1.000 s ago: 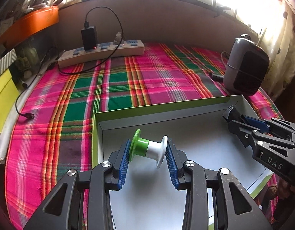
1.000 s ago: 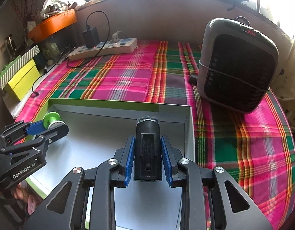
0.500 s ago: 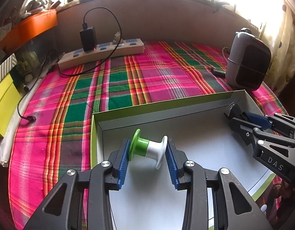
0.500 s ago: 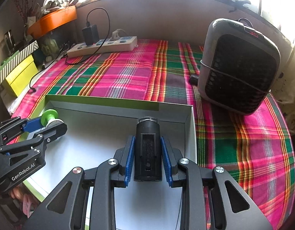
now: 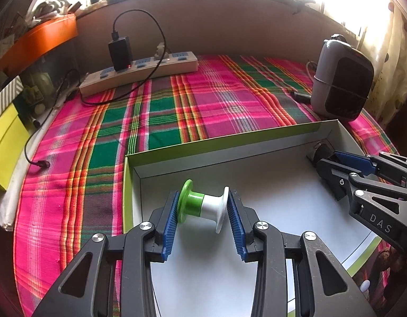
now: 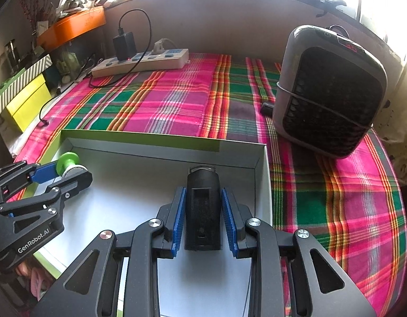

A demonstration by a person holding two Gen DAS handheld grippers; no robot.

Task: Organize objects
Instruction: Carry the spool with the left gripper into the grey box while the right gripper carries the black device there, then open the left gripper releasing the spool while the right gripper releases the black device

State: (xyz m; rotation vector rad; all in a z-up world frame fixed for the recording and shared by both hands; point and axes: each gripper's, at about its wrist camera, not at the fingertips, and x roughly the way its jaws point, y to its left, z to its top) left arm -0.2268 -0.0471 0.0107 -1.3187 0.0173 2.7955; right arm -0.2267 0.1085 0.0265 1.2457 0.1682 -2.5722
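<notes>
Holding spool (image 5: 203,206) in left claw (image 5: 202,218), black device (image 6: 203,211) clenched in right claw (image 6: 203,219); lower both gently into box (image 5: 229,142) before releasing.

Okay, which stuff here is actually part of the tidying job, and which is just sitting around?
Part of the job:
green-and-white plastic spool, clamped in the left gripper
black boxy plastic device, clamped in the right gripper
shallow green-edged cardboard box

Lying about:
grey space heater
beige power strip
black charger
plaid tablecloth
</notes>
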